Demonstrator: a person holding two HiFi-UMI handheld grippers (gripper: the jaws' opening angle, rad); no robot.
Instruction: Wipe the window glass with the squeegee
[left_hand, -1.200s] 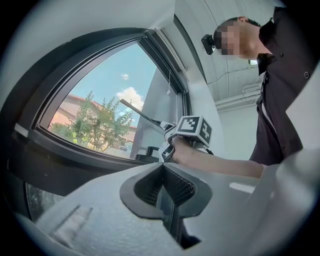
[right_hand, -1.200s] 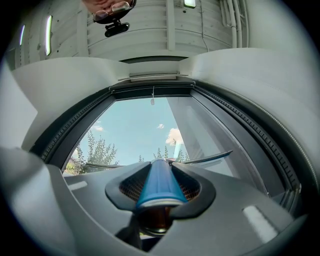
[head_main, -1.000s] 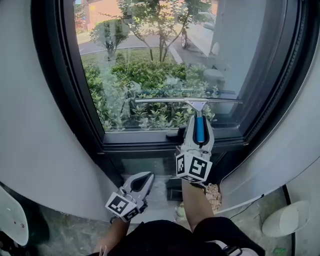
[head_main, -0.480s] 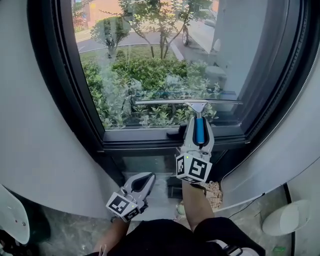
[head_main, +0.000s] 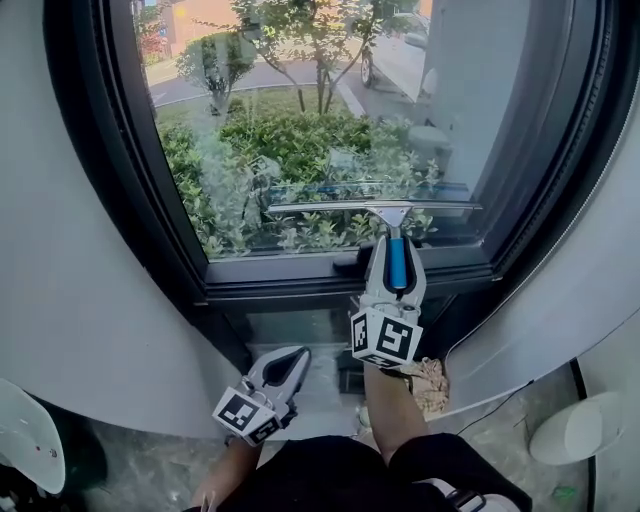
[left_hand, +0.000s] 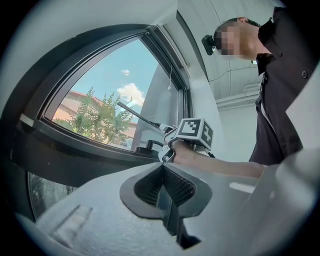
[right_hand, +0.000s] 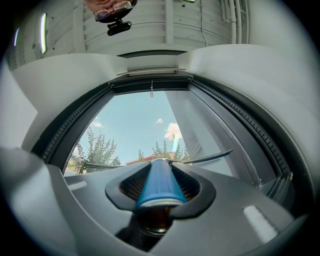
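Observation:
The squeegee (head_main: 398, 262) has a blue handle and a long metal blade (head_main: 372, 209) lying level against the lower part of the window glass (head_main: 300, 120). My right gripper (head_main: 396, 262) is shut on the blue handle (right_hand: 158, 182), pointing up at the pane. The blade's ends (right_hand: 210, 157) show either side of the jaws in the right gripper view. My left gripper (head_main: 285, 368) hangs low by the wall below the sill, shut with nothing in it; its closed pads (left_hand: 167, 187) meet. The right gripper's marker cube (left_hand: 195, 132) shows in the left gripper view.
A dark window frame (head_main: 330, 275) and sill run under the glass, with curved grey walls (head_main: 80, 300) on both sides. White rounded objects sit on the floor at far left (head_main: 25, 450) and far right (head_main: 575, 430). Crumpled material (head_main: 430, 380) lies below the sill.
The blade and right gripper stay almost put low on the glass, sitting a few pixels lower and left in the picture as the head view shifts. The left gripper stays put.

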